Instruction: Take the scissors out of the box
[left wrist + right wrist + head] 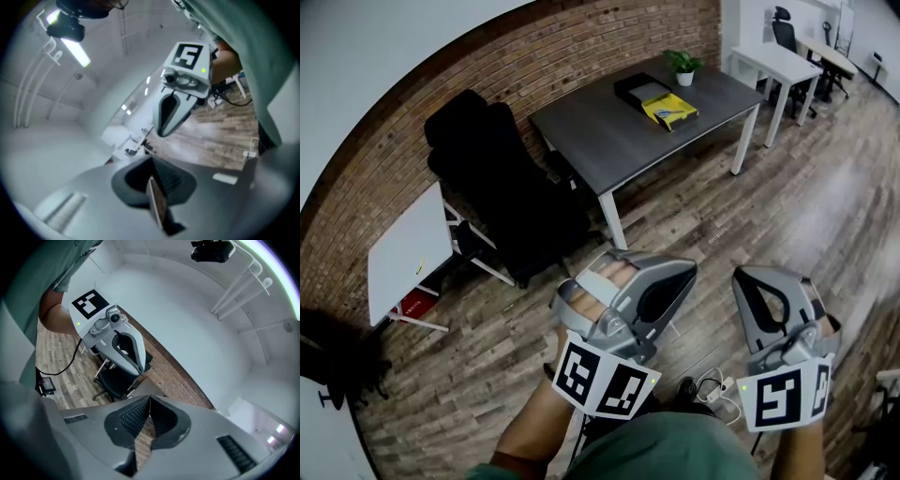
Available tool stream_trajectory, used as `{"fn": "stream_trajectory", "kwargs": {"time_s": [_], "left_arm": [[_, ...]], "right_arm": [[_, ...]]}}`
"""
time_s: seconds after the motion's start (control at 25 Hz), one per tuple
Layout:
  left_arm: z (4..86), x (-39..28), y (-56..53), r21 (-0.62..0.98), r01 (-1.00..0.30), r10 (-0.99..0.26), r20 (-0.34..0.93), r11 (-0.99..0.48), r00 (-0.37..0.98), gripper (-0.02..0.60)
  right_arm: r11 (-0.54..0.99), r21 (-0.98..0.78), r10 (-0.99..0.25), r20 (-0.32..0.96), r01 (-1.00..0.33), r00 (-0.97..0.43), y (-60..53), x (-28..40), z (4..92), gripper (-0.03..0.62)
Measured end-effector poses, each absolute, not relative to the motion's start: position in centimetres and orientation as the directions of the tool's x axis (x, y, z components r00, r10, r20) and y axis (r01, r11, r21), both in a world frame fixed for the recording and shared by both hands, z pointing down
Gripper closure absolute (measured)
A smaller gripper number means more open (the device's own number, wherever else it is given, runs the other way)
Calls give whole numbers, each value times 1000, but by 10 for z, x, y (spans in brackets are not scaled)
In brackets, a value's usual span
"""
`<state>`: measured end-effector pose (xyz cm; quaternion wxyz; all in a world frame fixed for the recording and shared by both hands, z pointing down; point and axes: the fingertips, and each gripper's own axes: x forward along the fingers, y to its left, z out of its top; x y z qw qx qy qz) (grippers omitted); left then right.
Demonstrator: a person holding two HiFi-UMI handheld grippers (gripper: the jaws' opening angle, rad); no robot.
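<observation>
Looks like an office: dark table [609, 131] with potted plant [684, 66], black swivel chairs [487, 159] against brick wall [534, 56], white desks [773, 61] beyond, wood-plank floor [787, 206], strip light [75, 49] overhead.

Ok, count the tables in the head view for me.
4. The dark table stands mid-room; the left white table is by the brick wall; the right white table is at upper right, with the far desk behind it. More may lie out of frame.
</observation>
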<state>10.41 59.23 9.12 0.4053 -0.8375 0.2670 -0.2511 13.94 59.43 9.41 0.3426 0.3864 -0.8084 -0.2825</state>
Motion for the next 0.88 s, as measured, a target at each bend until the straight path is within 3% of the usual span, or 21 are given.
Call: {"fn": "stream_trajectory", "kwargs": {"time_s": [0.88], "left_arm": [[106,63,563,-806,-242,-621,188,-540,761,581]], "right_arm": [[528,734,-834,354,-427,-424,568,92,107,586]]}}
